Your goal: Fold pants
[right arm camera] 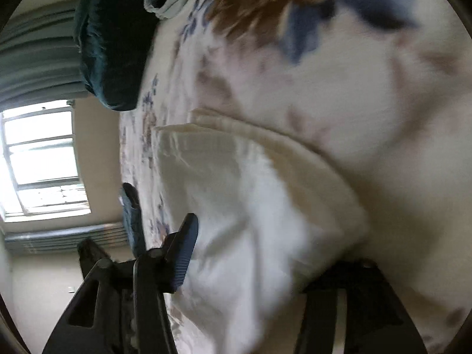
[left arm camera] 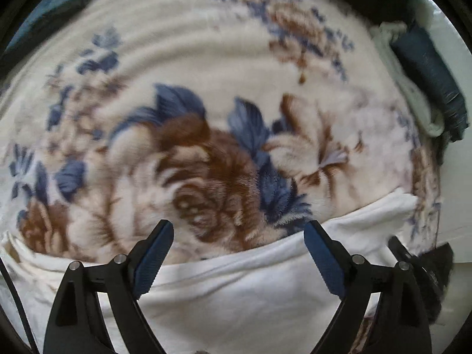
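No readable text, label, brand, number or sign in either view. Only a woven flower pattern on the blanket [left arm camera: 188, 153], no lettering in it. Nothing printed on the white pants [left arm camera: 236, 289]. No markings legible on the gripper fingers [left arm camera: 153, 253]. Window [right arm camera: 41, 159] and wall in the right wrist view bare of writing; picture blurred there.
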`<state>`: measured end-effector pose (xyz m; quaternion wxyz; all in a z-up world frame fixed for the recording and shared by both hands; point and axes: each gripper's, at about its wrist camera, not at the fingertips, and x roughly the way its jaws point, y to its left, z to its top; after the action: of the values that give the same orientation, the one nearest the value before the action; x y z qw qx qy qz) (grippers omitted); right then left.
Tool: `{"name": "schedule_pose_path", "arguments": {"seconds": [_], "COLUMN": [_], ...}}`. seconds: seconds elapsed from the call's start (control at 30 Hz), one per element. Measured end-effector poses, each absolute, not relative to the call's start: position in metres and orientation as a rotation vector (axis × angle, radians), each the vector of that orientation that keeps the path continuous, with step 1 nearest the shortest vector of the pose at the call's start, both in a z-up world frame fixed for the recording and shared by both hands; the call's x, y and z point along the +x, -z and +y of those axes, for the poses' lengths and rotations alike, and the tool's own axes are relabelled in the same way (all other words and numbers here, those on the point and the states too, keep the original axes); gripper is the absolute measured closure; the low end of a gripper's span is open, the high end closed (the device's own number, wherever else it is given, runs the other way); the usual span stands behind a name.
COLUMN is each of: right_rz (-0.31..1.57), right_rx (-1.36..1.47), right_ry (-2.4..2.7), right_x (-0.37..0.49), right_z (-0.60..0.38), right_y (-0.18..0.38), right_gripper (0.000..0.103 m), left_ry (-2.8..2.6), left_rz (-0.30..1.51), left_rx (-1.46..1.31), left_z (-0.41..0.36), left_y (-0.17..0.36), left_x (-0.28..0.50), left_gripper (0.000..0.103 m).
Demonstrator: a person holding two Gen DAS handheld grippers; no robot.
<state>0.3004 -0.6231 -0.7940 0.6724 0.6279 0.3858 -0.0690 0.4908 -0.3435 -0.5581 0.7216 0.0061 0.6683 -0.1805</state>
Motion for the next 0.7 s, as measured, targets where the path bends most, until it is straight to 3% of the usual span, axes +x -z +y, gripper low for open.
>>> {"name": "schedule_pose_path", "arguments": {"seconds": [0.03, 0.13, 0.17, 0.47, 0.7], "right_rz": [0.871, 0.861, 0.846, 0.864, 0.983], "right_rx": [1.396, 1.393, 1.397, 1.013, 0.51], "right_ry": [0.156, 0.223, 0.237, 0.244, 0.061], "right_x": [0.307, 0.317, 0.314, 0.331, 0.398], "right_z": [-0.621, -0.616, -0.615, -0.537, -0.329], "right_y": [0.796, 0.8, 0.797, 0.668, 0.613], "right_gripper": [0.048, 0.082, 0.088, 0.092, 0.094], "left_ry": [0.391, 0.358, 0.343, 0.08, -0.123], "left_rz": [1.459, 1.422, 1.417, 1.362, 1.347], "left_rx": [0.006, -0.038, -0.064, -0.24, -0.382], "left_z": [-0.33, -0.283, -0.266, -0.101, 0.058], "left_y": [0.553, 0.537, 0.535, 0.512, 0.495], "left_x": [0.493, 0.482, 0.484, 0.44, 0.377], "left_gripper": [0.012, 0.012, 0.012, 0.012, 0.012]}}
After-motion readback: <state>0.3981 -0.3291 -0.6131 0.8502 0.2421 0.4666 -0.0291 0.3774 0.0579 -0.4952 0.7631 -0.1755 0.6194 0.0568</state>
